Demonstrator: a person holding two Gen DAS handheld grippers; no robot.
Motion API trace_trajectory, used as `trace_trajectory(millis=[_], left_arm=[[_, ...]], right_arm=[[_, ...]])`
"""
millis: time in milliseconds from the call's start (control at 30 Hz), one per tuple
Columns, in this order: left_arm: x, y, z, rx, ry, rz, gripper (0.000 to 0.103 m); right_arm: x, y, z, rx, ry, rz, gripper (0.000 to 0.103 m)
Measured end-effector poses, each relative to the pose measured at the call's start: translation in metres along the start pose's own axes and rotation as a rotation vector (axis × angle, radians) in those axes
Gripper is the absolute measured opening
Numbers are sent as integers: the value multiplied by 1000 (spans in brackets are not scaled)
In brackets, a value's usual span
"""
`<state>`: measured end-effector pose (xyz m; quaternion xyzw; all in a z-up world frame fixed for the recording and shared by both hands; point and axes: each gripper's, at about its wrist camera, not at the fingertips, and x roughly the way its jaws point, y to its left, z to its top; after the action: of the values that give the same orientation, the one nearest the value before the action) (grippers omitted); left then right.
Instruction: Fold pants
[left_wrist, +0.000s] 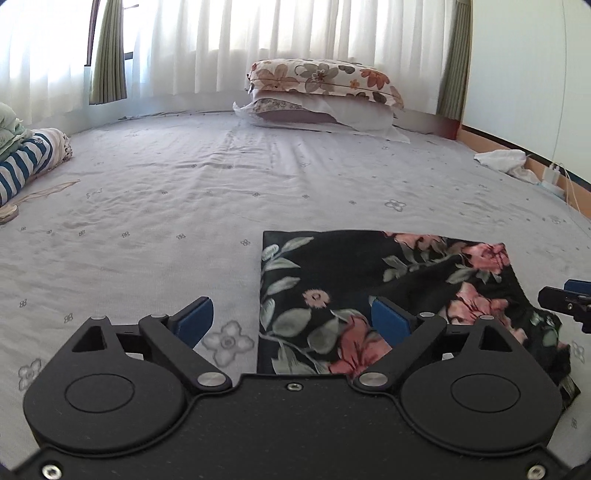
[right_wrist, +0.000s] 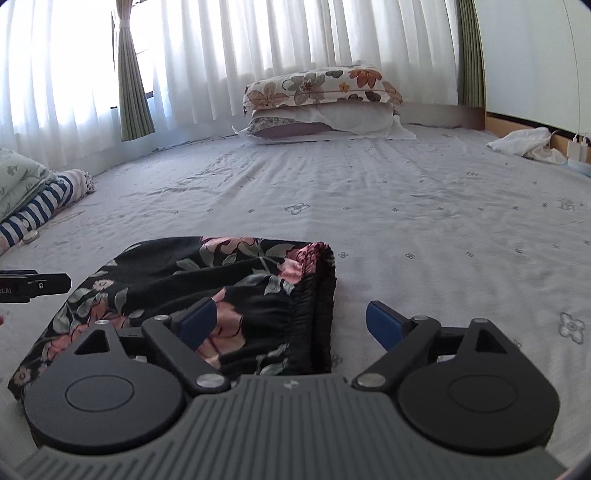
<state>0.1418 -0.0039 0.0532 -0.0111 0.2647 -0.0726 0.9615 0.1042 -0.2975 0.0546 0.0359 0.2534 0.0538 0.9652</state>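
Broadly, a grey flower-print bed sheet (left_wrist: 221, 177) fills both views, with stacked pillows (right_wrist: 321, 107) at its far edge by white curtains (left_wrist: 258, 33). Black floral pants (left_wrist: 351, 288) lie folded flat near the near edge. Left gripper (left_wrist: 293, 319) and right gripper (right_wrist: 291, 325) hover over them, jaws wide apart, gripping nothing

Both grippers held low, side by side.
The left gripper (left_wrist: 291, 319) and the right gripper (right_wrist: 291, 323) are spread wide, nothing gripped.
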Motion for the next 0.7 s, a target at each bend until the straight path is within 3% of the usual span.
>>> trace_trajectory(millis=[167, 233, 367, 467, 700], left_arm=[[-18, -18, -31, 44, 17, 25, 94], [-19, -26, -43, 75, 35, 70, 94], [-13, -22, -67, 76, 167, 164, 93], [-25, -5, -76, -32, 171, 138, 93], [-40, -4, -82, -22, 180, 171, 95]], right_arm=[[-18, 31, -22, -62, -23, -91, 98], [-16, 44, -26, -119, -32, -152, 98], [-4, 55, -39, -192, 19, -254, 98], [-6, 50, -59, -184, 76, -261, 99], [-31, 25, -70, 7, 73, -200, 102]])
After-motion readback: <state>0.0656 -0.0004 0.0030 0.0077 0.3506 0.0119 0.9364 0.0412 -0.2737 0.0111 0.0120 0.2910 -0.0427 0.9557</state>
